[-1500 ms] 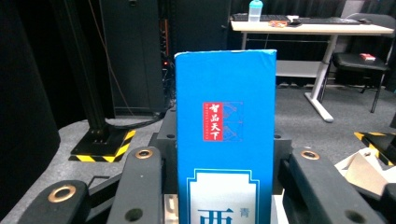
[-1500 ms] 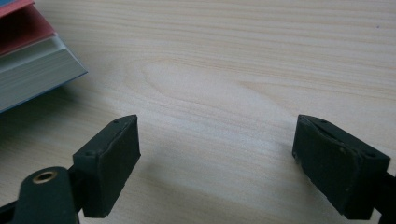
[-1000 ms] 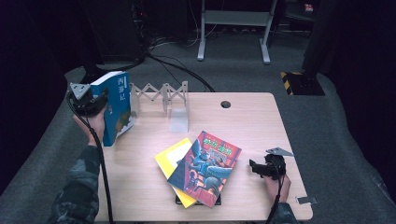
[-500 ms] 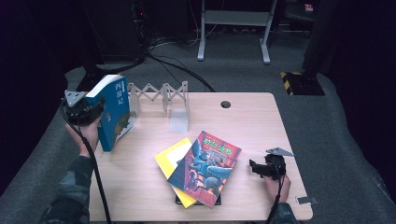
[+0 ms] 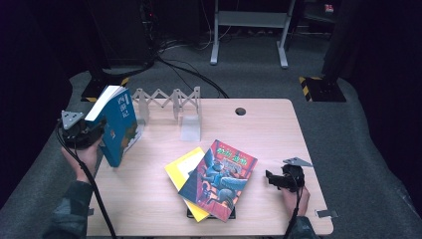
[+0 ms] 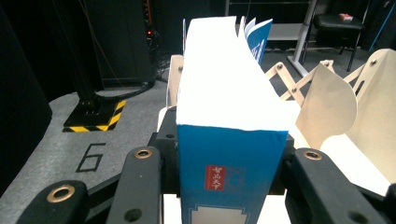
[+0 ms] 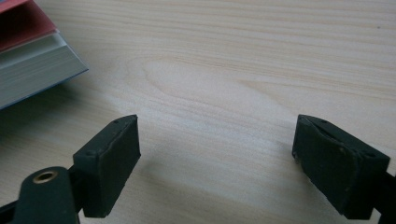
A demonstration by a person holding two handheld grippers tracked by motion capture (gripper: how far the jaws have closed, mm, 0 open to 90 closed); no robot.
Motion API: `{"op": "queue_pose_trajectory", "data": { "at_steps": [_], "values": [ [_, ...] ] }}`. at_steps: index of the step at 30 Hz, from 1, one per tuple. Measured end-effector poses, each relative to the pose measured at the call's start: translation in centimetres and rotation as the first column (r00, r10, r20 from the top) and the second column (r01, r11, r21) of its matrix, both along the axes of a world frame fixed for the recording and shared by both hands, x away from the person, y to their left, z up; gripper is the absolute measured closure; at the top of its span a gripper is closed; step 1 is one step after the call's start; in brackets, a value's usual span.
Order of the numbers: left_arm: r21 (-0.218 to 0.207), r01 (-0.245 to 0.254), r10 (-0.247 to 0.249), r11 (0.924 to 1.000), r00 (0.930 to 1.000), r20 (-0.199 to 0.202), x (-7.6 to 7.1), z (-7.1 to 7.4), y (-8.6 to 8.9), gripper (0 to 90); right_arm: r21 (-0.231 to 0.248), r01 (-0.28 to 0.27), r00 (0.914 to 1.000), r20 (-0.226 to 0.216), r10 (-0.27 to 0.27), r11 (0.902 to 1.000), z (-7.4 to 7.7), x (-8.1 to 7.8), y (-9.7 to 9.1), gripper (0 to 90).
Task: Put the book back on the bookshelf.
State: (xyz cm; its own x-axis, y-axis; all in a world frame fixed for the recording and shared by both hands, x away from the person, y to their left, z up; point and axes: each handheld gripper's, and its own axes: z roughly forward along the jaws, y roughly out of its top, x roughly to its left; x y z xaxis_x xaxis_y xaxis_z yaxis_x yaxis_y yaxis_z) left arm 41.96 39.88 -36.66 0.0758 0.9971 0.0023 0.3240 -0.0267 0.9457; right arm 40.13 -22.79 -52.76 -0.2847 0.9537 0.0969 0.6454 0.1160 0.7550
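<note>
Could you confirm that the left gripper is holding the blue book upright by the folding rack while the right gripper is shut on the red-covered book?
Not quite: the right gripper is open over bare table, with the red-covered book lying apart from it, as the right gripper view shows. The left gripper does hold the blue book upright by the folding rack.

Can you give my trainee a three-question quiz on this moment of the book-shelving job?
1. True or false: the left gripper is shut on the thick blue paperback book.
2. How do the right gripper's jaws stand? A) clamped on a book B) open over bare tabletop C) shut on nothing
3. Which book lies on top of the pile at the middle of the light wooden table?

Key: 1 true. 2 B. 3 the red-and-blue illustrated book, resting over the yellow book; the white folding accordion book rack stands behind.
</note>
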Motion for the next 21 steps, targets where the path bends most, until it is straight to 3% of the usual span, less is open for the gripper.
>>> {"op": "queue_pose_trajectory", "data": {
  "at_steps": [8, 15, 21],
  "values": [
    [0.006, -0.002, 0.002, 1.0000, 0.9999, -0.010, -1.1, -0.7, 0.4, 60.4, 0.000, 0.000, 1.0000, 0.000, 0.000, 1.0000, 0.0, 0.0, 0.0, 14.3],
    [-0.010, 0.018, -0.018, 0.9998, 0.9991, -0.038, -1.0, -0.4, 0.8, 58.2, -0.004, -0.004, 1.0000, 0.004, 0.004, 1.0000, 0.0, 0.0, 0.0, 14.2],
    [-0.008, 0.041, -0.041, 0.9991, 0.9951, -0.089, 0.1, 0.5, 1.1, 42.2, 0.000, 0.000, 1.0000, 0.001, 0.000, 1.0000, 0.0, 0.0, 0.0, 14.2]
  ]
}}
